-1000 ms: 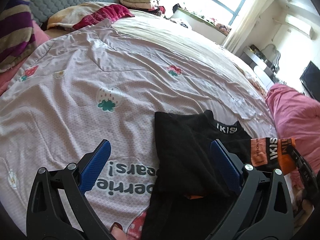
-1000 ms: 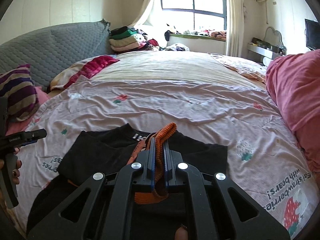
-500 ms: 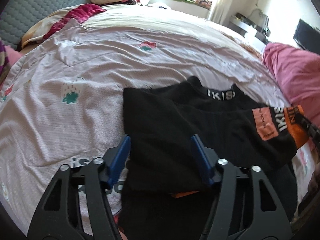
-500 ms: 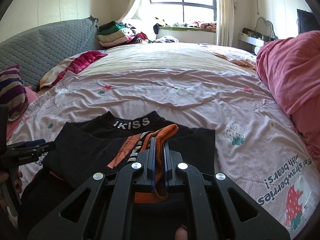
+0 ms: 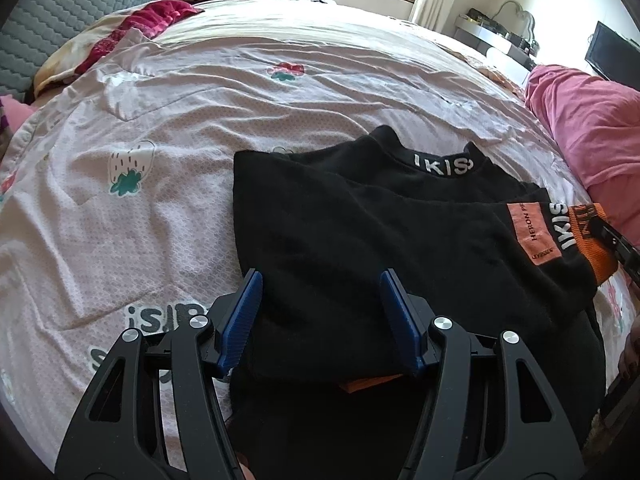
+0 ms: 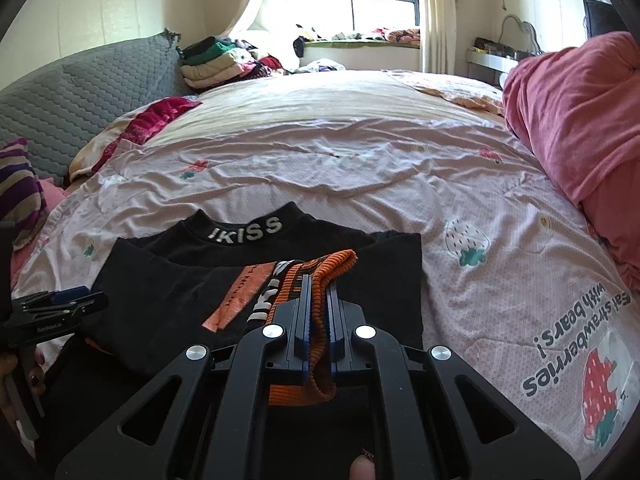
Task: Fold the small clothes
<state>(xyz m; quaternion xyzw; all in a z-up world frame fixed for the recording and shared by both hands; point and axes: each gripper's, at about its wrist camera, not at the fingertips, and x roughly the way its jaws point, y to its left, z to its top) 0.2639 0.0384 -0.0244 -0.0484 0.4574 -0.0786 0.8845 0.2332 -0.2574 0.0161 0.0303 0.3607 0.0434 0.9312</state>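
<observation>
Black knit sweater (image 5: pixel 360 216) with a white "IKISS" collar lies flat on the pink strawberry-print bedsheet (image 5: pixel 160 160), one sleeve folded across its body. We see our left tool (image 5: pixel 320 312) low over the near left part of the garment, its blue pads (image 5: pixel 244 316) spread apart and released, black cloth lying between them. Our right tool (image 6: pixel 318 312) is clenched on the sleeve's orange ribbed cuff (image 6: pixel 320 268), which stands up between its closed fingers above the sweater's right half. In the left wrist view the right tool shows only as a dark tip at the frame's edge. We cannot tell whether the left pads touch the fabric. The sweater's lower hem is hidden behind both tools.
</observation>
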